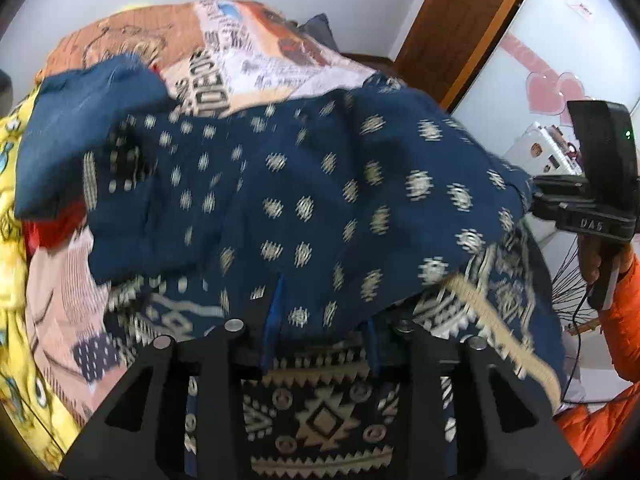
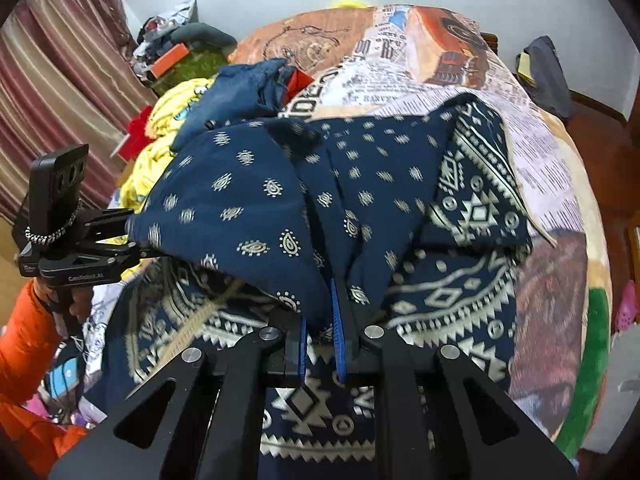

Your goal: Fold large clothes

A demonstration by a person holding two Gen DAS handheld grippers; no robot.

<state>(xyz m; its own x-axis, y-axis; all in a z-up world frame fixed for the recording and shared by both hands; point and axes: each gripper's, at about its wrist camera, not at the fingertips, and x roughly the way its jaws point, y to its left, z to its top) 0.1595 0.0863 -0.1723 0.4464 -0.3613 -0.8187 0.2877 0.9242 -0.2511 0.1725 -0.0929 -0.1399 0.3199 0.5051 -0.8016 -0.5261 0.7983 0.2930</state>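
A large navy garment with cream paisley dots and a geometric border (image 1: pixel 320 184) lies on a bed and is lifted in a fold; it also shows in the right wrist view (image 2: pixel 360 184). My left gripper (image 1: pixel 320 312) has its blue-padded fingers mostly buried under the draped cloth, with a wide gap between them. My right gripper (image 2: pixel 320 332) is shut on a fold of the navy garment, with cloth pinched between the blue pads. The right gripper shows from the side in the left wrist view (image 1: pixel 592 200), and the left one in the right wrist view (image 2: pixel 80 248).
The bed carries a printed newspaper-style blanket (image 2: pixel 400 68). A plain blue cloth (image 1: pixel 80 120), a yellow cartoon cloth (image 1: pixel 12 240) and a red item (image 2: pixel 140 128) lie at the left. A brown door (image 1: pixel 460 28), striped curtains (image 2: pixel 60 92) and a clutter pile (image 2: pixel 180 52) surround the bed.
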